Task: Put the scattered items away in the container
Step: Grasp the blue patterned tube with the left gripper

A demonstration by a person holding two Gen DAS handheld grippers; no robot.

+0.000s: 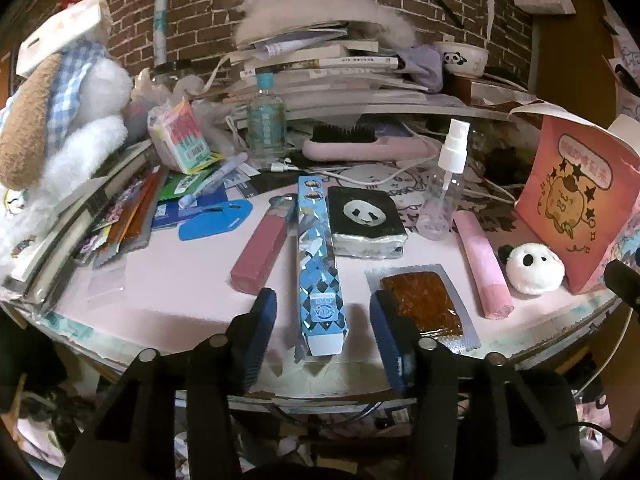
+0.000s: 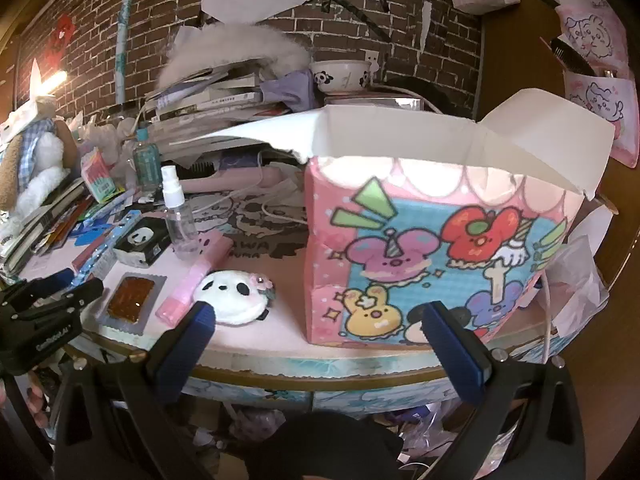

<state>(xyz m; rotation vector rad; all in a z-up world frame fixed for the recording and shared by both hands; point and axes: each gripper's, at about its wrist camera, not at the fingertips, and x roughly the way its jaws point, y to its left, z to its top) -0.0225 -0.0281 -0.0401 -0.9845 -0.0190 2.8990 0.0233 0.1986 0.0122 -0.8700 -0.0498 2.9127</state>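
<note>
The left gripper [image 1: 322,312] hovered off the near edge of the pink tabletop [image 1: 192,280], its blue-padded jaws partly apart and gripping nothing. They straddled the near end of the long, narrow blue box with a diamond-patterned foil finish [image 1: 318,264], probably lined up for a lengthwise pick. At two o'clock from that box lay the foil-backed packet of brown snack [image 1: 422,304], and at twelve the black panda-faced notebook [image 1: 366,222]. The right gripper [image 2: 316,320] stood wide and empty. Before it, from twelve to two o'clock, rose the pink cartoon-printed paper box [image 2: 432,256], flaps up to receive items. The white plush panda face [image 2: 234,294] lay at eleven o'clock.
</note>
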